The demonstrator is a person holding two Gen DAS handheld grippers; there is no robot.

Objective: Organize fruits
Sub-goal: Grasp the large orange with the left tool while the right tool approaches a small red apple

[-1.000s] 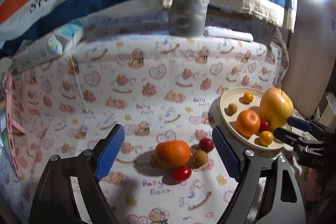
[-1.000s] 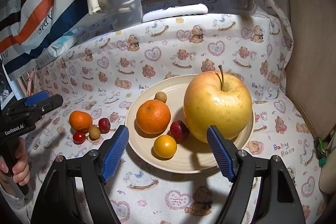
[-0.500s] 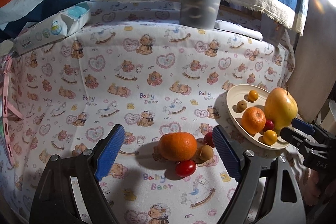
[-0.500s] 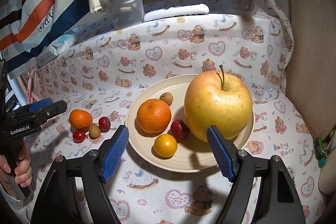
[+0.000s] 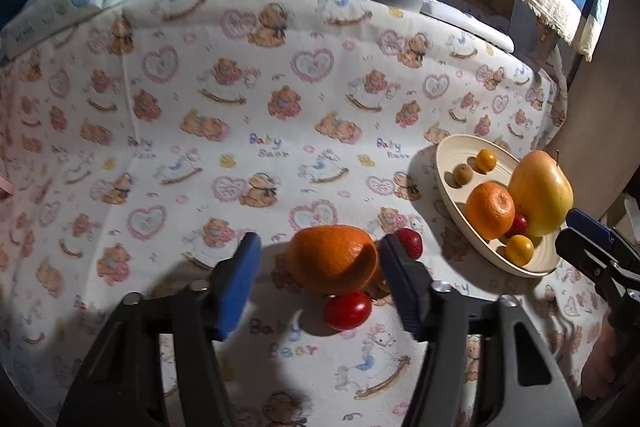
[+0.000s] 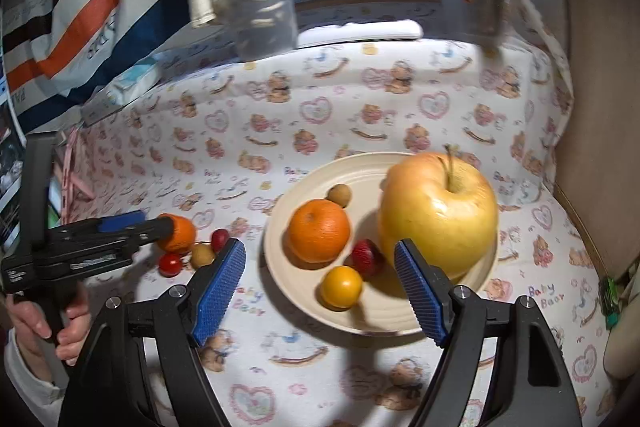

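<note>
- In the left wrist view our left gripper (image 5: 316,267) sits low in the frame with its jaws closing around the loose orange (image 5: 334,259) on the bear-print cloth (image 5: 240,131). The right pad is at the orange's edge, while a gap still shows at the left pad.
- A red cherry tomato (image 5: 347,310) lies just below that orange, and a red strawberry-like fruit (image 5: 410,242) peeks out just right of the right finger.
- In the right wrist view a small brown fruit (image 6: 202,254) rests among that cluster at middle left.
- Our right gripper (image 6: 320,279) hangs at the bottom of its own view, jaws wide with nothing between them, over the near rim of the cream plate (image 6: 384,323).
- On the plate we see a large yellow apple (image 6: 438,211), a second orange (image 6: 319,230), a small yellow fruit (image 6: 341,287), a red fruit (image 6: 366,257) and a brown one (image 6: 340,195).
- A clear lidded tub (image 6: 260,15) stands at the upper centre, under a striped towel (image 6: 80,7).
</note>
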